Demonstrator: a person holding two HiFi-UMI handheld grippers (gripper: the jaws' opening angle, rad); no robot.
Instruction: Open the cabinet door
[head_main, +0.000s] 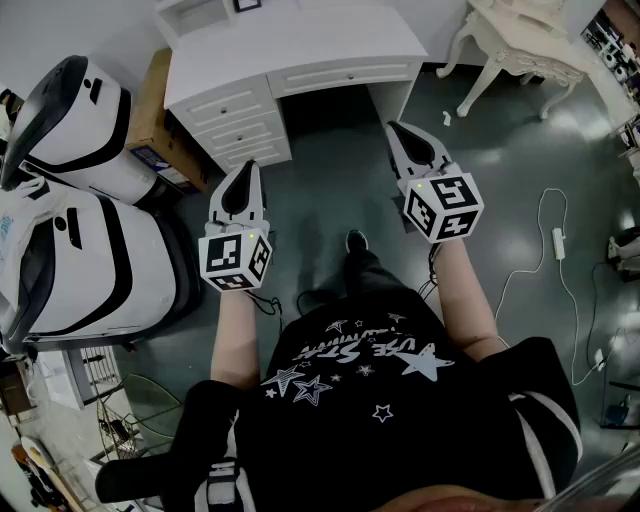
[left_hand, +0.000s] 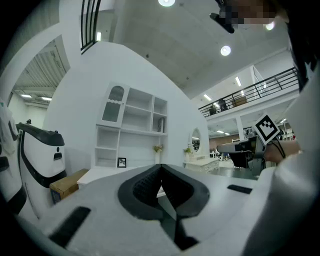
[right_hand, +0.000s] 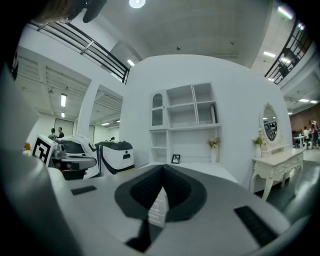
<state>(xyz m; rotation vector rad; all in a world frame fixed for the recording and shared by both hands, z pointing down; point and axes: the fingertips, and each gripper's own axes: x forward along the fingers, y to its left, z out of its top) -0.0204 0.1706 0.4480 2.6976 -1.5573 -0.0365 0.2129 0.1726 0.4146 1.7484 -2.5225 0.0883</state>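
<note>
head view: left gripper (head_main: 246, 170) and right gripper (head_main: 397, 130) are both held out level above the floor (head_main: 330, 200), pointing at the white desk (head_main: 300, 45). left gripper view: jaws are pressed together with nothing in them. the cabinet door (left_hand: 115, 110), the arched one, looks shut at the top left of the shelf unit (left_hand: 142, 120) on the desk, well apart from the tips. right gripper view: jaws closed too, empty, same door up high ahead.

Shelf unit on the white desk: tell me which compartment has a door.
The top-left compartment: it alone is closed by a door with an arched window; the other compartments of the shelf unit stand open.
</note>
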